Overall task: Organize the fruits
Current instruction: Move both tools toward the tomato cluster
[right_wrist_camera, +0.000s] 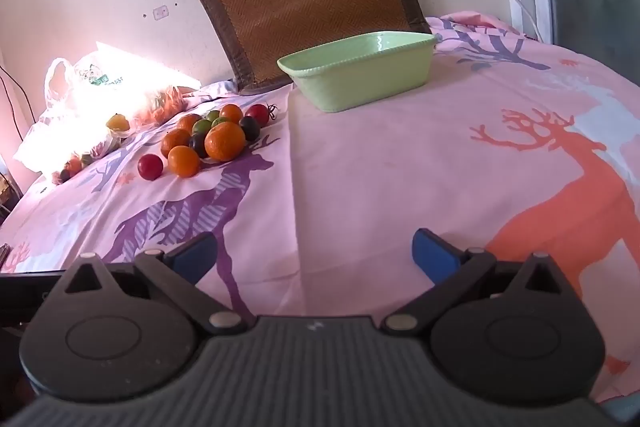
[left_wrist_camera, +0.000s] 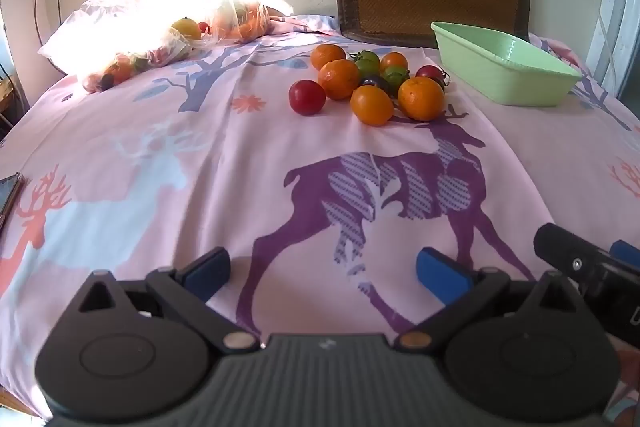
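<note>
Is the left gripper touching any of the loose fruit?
Apart. Left wrist view shows the open left gripper well short of the fruit pile, with bare cloth between.

Left gripper [left_wrist_camera: 323, 273]: black linkage arms, blue finger pads [left_wrist_camera: 442, 277], round silver pivot screws, ribbed grey housing.
Right gripper [right_wrist_camera: 316, 259]: same build.

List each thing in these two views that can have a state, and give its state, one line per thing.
left gripper: open, holding nothing
right gripper: open, holding nothing
green tray: upright; inside mostly hidden
loose fruit pile: on the cloth, outside the tray
plastic bag: open, fruit showing
</note>
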`<state>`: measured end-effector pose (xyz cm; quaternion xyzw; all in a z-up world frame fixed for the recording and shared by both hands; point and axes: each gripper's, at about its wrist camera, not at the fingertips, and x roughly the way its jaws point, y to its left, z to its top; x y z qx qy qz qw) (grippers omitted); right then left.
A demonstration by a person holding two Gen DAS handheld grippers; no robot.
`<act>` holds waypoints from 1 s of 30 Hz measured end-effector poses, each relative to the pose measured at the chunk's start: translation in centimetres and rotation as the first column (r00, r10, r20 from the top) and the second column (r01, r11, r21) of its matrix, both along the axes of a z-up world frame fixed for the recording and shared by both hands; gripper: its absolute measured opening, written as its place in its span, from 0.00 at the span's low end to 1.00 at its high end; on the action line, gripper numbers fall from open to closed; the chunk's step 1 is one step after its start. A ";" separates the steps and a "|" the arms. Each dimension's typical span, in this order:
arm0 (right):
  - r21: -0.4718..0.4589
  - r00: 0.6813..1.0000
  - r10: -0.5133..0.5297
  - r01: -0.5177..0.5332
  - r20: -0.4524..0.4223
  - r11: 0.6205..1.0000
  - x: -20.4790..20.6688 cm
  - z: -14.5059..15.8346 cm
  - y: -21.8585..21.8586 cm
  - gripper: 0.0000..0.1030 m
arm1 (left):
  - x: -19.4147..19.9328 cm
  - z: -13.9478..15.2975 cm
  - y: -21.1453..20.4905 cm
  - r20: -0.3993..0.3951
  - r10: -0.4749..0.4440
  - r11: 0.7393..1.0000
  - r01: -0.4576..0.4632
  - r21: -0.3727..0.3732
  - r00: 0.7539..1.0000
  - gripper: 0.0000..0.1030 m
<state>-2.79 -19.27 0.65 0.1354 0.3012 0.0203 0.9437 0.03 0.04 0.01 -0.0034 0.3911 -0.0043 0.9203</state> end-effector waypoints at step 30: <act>-0.238 0.894 0.443 -0.419 0.057 0.876 7.8 3.4 5.2 0.35 | 6.6 4.7 5.9 0.243 -0.239 0.949 0.279 -0.144 0.940 0.60</act>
